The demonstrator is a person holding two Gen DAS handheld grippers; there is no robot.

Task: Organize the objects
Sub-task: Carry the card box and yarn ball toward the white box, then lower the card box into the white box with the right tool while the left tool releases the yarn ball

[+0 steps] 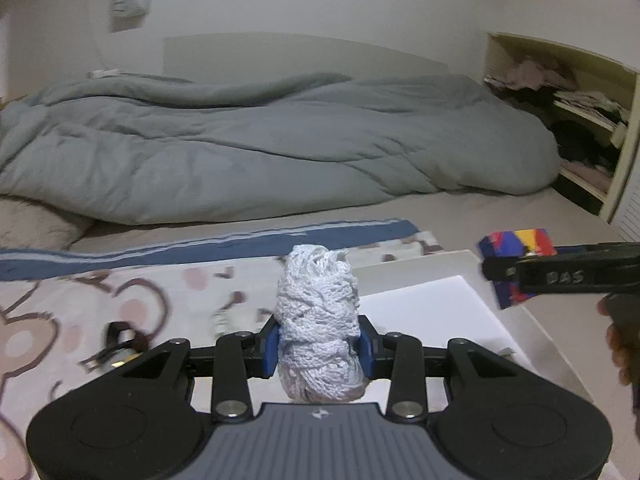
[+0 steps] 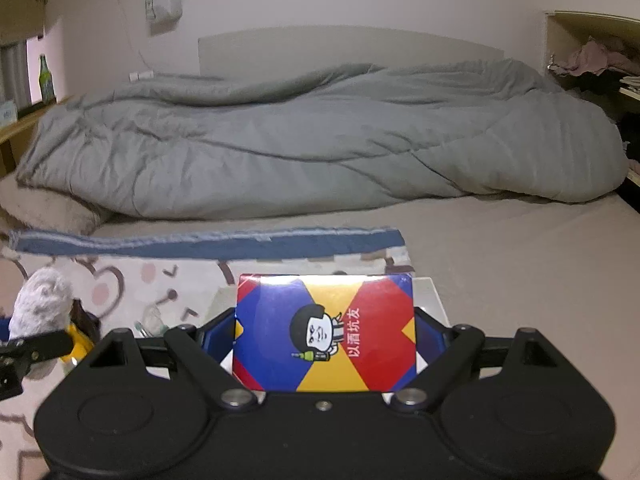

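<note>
Indoors, on a bed, two handheld grippers are each carrying an object above a cartoon-print blanket (image 1: 80,304). The left gripper (image 1: 319,344) has its jaws drawn narrow, the blue pads pressing both sides of a bundle of white netted cord (image 1: 318,320) that stands upright between them. The right gripper (image 2: 325,336) has its jaws set wide and clamped on the two short edges of a colourful card box (image 2: 325,332), whose red, blue and yellow face carries a cartoon figure and Chinese characters.

Seen from the left wrist camera, the right gripper enters from the right edge with the box at its tip, and part of a hand (image 1: 624,344) shows below it. Seen from the right wrist camera, the cord bundle appears at far left, beside a yellow and black object (image 2: 78,340) lying on the blanket; what that object is cannot be told.

A white tray (image 1: 424,308) lies on the bed just beyond both grippers, at the right edge of the blanket, which ends in a blue border (image 2: 208,246). Behind it a grey duvet (image 2: 320,136) is heaped across the bed, a beige pillow (image 2: 48,208) showing at its left end. Open shelves (image 1: 576,120) at right hold folded and loose clothes. A green bottle (image 2: 46,80) stands on a ledge at far left.
</note>
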